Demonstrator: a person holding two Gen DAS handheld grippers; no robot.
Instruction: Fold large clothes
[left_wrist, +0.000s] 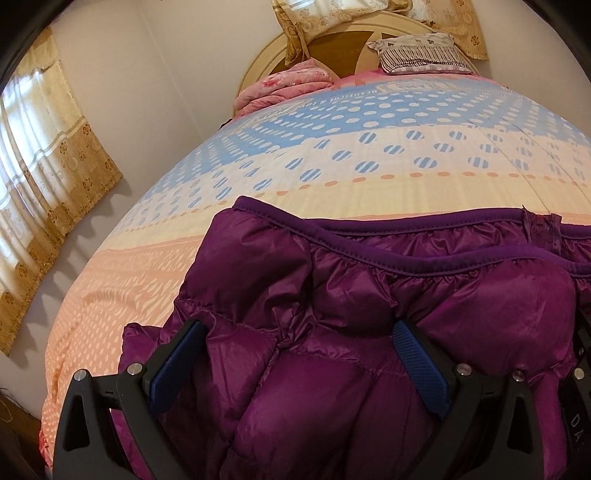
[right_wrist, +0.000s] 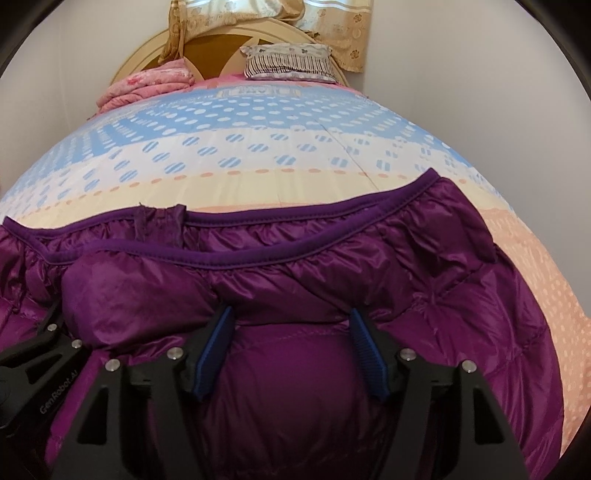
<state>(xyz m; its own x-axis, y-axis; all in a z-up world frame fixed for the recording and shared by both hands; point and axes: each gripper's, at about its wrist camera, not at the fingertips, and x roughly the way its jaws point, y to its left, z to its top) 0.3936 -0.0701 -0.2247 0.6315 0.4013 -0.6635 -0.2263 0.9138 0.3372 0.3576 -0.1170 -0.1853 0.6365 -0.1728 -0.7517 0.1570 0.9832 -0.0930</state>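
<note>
Two tools, left (left_wrist: 299, 332) and right (right_wrist: 291, 321), spread over purple jacket (right_wrist: 295, 387), apparently touching, hem (right_wrist: 295, 218) toward bare quilt (right_wrist: 258, 184).

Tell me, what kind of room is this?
Most likely a bedroom. There's a big bed with a dotted quilt, a striped pillow by the round headboard, and curtains at a window.

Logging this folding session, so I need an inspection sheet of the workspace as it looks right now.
Surface: bed with dotted quilt.
Job's things: purple puffer jacket spread across the near end, hem facing the headboard.
Clutter: folded pink blanket and striped pillow by the headboard.
Grippers: left gripper and right gripper open, fingers over jacket folds.
Cables: nothing seen.
Surroundings: gold curtains, plain walls.
</note>
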